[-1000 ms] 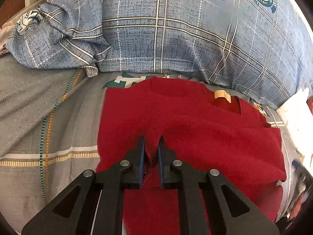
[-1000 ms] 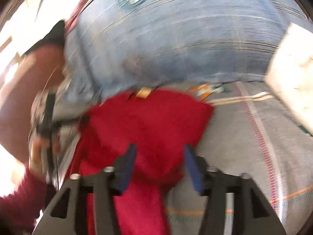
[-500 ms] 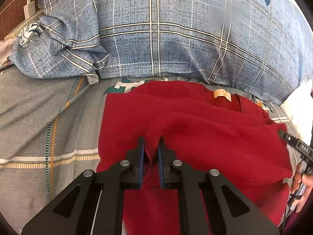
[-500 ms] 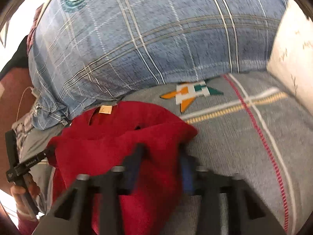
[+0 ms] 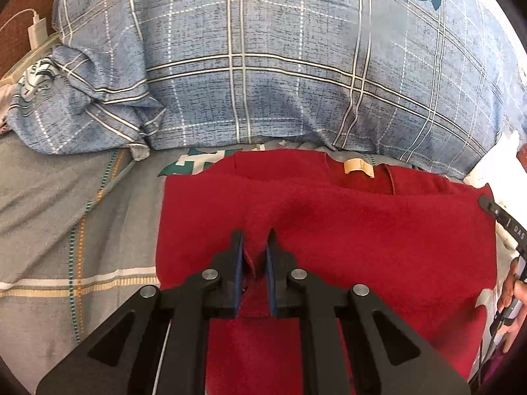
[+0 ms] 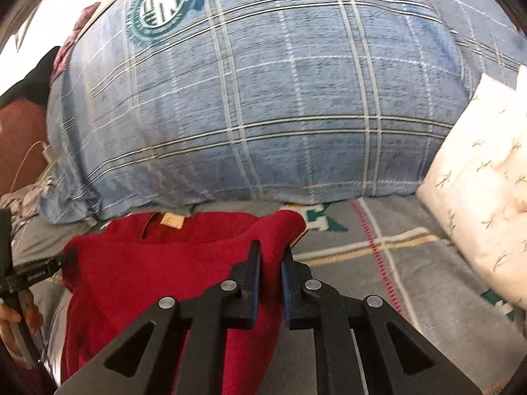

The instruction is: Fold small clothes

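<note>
A small red garment (image 5: 362, 230) with a tan neck label (image 5: 359, 167) lies on the grey striped bedsheet (image 5: 66, 217), partly folded over itself. My left gripper (image 5: 254, 242) is shut on a bunched fold near its left side. In the right wrist view the same red garment (image 6: 148, 283) shows, and my right gripper (image 6: 270, 253) is shut on its raised right edge. The left gripper's tip (image 6: 42, 271) shows at that view's left edge, and the right gripper's tip (image 5: 500, 217) at the left view's right edge.
A big blue plaid pillow (image 5: 296, 65) lies right behind the garment and also fills the right wrist view (image 6: 263, 98). A white patterned pillow (image 6: 477, 181) sits at the right. A charger and cable (image 5: 34, 33) lie at the far left.
My right gripper has closed on the garment's right edge and lifted it. My left gripper stays shut on its fold and has barely moved.
</note>
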Tool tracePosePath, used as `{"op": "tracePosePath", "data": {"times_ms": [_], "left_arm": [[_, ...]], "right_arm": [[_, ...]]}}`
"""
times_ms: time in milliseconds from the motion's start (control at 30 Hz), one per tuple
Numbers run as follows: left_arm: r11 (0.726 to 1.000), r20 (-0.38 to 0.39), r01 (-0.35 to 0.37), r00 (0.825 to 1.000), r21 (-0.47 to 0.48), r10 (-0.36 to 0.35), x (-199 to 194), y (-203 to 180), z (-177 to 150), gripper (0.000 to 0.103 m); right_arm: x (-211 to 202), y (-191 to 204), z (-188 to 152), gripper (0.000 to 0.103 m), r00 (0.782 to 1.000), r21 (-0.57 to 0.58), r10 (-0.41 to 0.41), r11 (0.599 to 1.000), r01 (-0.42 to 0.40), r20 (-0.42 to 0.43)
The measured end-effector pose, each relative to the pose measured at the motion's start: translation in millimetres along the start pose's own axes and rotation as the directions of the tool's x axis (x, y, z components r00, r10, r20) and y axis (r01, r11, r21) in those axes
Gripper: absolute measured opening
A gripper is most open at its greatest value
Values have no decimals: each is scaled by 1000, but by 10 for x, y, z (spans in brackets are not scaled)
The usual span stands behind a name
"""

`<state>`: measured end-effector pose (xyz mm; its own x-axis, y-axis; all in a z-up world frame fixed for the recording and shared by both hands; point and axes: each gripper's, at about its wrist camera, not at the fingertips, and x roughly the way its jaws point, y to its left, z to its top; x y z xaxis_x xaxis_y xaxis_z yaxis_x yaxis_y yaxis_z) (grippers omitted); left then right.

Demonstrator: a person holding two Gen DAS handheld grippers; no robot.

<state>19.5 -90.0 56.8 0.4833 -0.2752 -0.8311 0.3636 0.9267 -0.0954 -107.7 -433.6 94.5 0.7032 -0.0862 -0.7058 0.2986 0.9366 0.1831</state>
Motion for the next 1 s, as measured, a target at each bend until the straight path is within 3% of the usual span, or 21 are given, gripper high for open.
{"op": "tracePosePath", "data": {"times_ms": [100, 167, 233, 333, 467, 567, 600, 700, 833, 933, 1000], "left_arm": [[1000, -35, 10, 999, -17, -10, 243, -21, -19, 11], [1000, -64, -8, 998, -26, 6, 381, -26, -54, 11], [1000, -55, -17, 998, -15, 16, 414, -44, -94, 12], [1000, -39, -28, 999, 4, 28, 376, -57, -124, 16], [1000, -35, -23, 999, -2, 23, 348, -53, -131, 18], [999, -34, -34, 999, 1, 34, 356, -60, -148, 24], [999, -35, -38, 999, 7, 38, 373, -66, -164, 24], [999, -28, -41, 999, 17, 41, 382, -80, -188, 27], [1000, -31, 12, 999, -12, -12, 249, 8, -243, 41], [999, -7, 42, 999, -12, -42, 42, 114, -359, 53], [999, 8, 34, 999, -1, -34, -87, 148, -445, 60]], "right_arm": [[280, -102, 6, 8, 995, -2, -95, 996, 95, -30], [451, -228, -24, 10, 993, 57, -69, 996, 74, -93], [424, -309, -47, 22, 992, 91, -60, 993, 70, -107], [115, -295, -63, 33, 993, 70, -107, 991, 111, -51], [-216, 13, -179, 34, 997, -33, 31, 999, -34, -73], [-273, 284, -356, 31, 994, -159, 24, 986, -40, -102], [-226, 346, -428, 27, 992, -206, -6, 978, -20, -124], [41, 328, -605, 29, 968, -294, -197, 945, 145, -156], [-121, 26, -560, 36, 983, -88, -78, 994, 64, -167], [-414, -34, -577, 40, 988, -21, 30, 999, -33, -153], [-611, -40, -658, 57, 985, -6, 92, 996, -94, -148]]}}
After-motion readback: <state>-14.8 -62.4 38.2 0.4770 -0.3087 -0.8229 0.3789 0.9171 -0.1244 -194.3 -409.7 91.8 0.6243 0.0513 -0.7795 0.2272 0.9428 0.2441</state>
